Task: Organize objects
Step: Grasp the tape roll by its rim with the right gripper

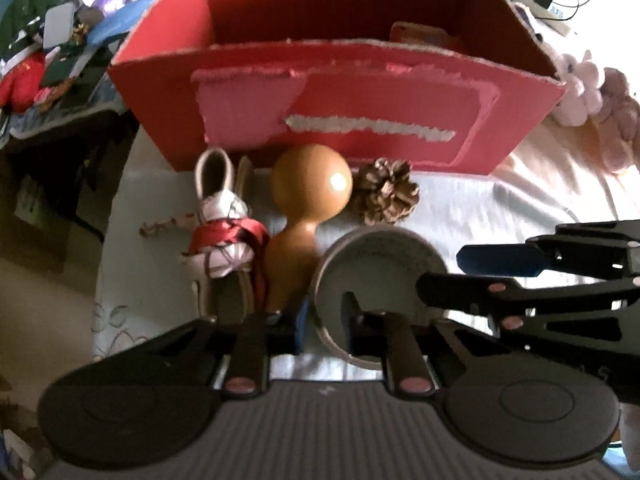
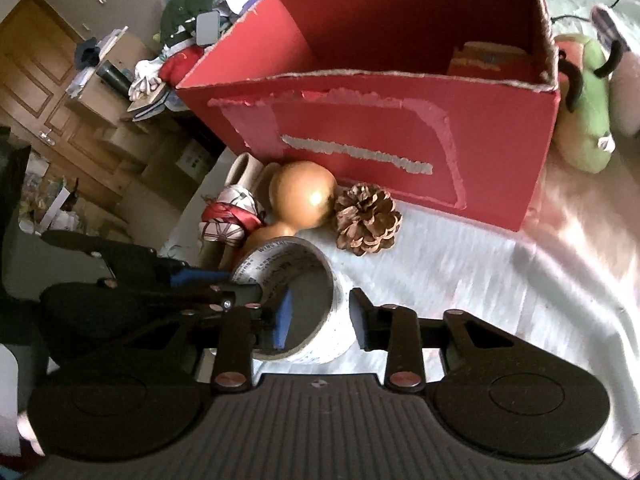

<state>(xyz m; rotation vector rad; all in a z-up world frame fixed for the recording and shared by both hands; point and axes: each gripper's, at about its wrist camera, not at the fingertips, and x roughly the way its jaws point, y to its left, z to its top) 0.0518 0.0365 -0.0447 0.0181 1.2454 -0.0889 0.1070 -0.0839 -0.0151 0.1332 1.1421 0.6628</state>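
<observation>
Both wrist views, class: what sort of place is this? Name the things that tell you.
Probably a lived-in room at home, likely a bedroom. A wrinkled bedsheet serves as the work surface, plush toys lie beside the red cardboard box, and a wooden door stands behind piled clothes.

Both wrist views look low and close toward the red box (image 1: 336, 92), sharing the tape roll (image 2: 296, 304) and pinecone (image 1: 386, 196).
</observation>
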